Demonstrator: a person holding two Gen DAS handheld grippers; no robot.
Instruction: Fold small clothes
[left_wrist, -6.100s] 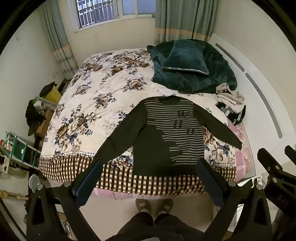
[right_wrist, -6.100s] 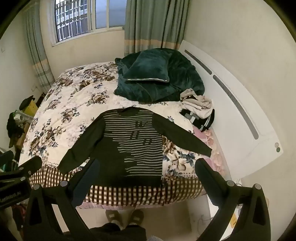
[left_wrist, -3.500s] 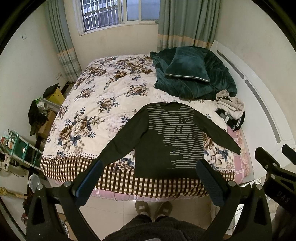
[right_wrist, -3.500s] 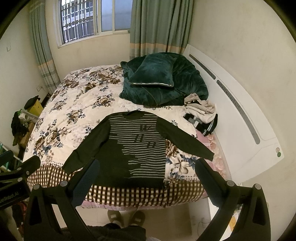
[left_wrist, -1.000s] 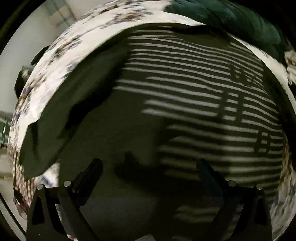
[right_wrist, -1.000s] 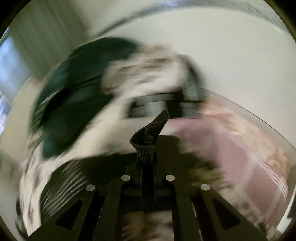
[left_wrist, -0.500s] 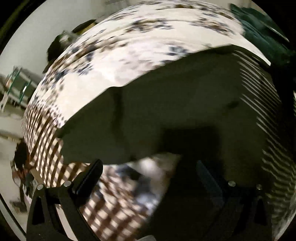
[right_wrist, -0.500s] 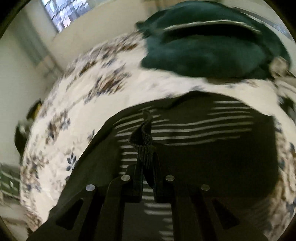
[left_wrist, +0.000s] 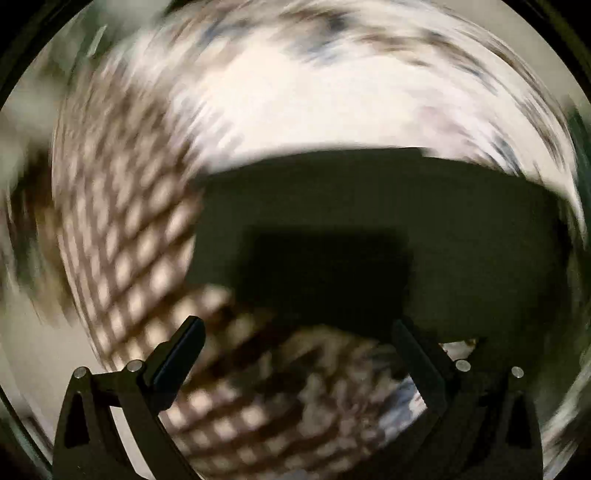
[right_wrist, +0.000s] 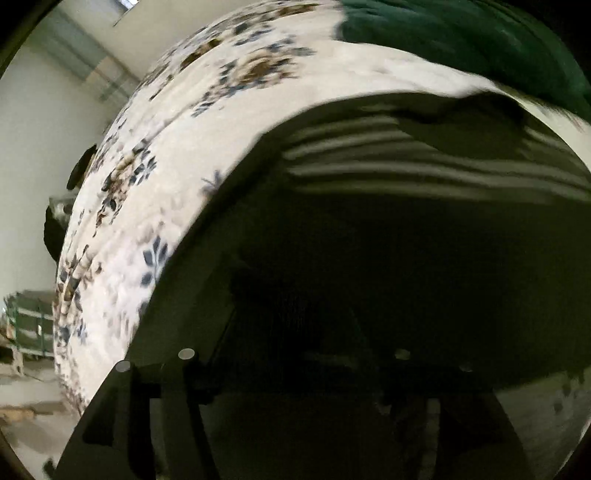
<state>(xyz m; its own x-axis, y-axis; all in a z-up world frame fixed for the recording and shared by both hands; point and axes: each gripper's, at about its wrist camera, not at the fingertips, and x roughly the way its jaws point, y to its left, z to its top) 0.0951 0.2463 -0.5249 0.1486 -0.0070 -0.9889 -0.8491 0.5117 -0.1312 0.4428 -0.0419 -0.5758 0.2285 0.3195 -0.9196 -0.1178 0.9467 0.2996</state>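
Since half a second ago your left gripper (left_wrist: 295, 332) has swung toward the end of the left sleeve, and your right gripper (right_wrist: 295, 350), which then pinched a ribbed cuff over the chest, no longer shows that cuff standing up between its fingers.

Left wrist view: the picture is heavily smeared by motion. Your fingers stand wide apart with nothing between them. Just ahead lies the dark green knitted sweater with pale stripes (left_wrist: 369, 221), here a plain dark sleeve spread flat on the floral bedspread with a brown checked border (left_wrist: 122, 229). The checked border shows under and between your fingers.

Right wrist view: the gripper sits low over the sweater's dark body (right_wrist: 369, 240), the stripes visible further up toward the collar. It is too dark down there to make out the fingers, so whether they are together or parted cannot be told. The dark teal plush blanket (right_wrist: 461, 40) lies beyond the collar.

Judging by its look, the knit is soft, light and limp; it should drape and stretch rather than hold a crease. Take the left sleeve at its cuff edge, pinching both layers, and carry it low across the chest.

No containers can be made out; a green rack (right_wrist: 29, 321) stands blurred by the bed.
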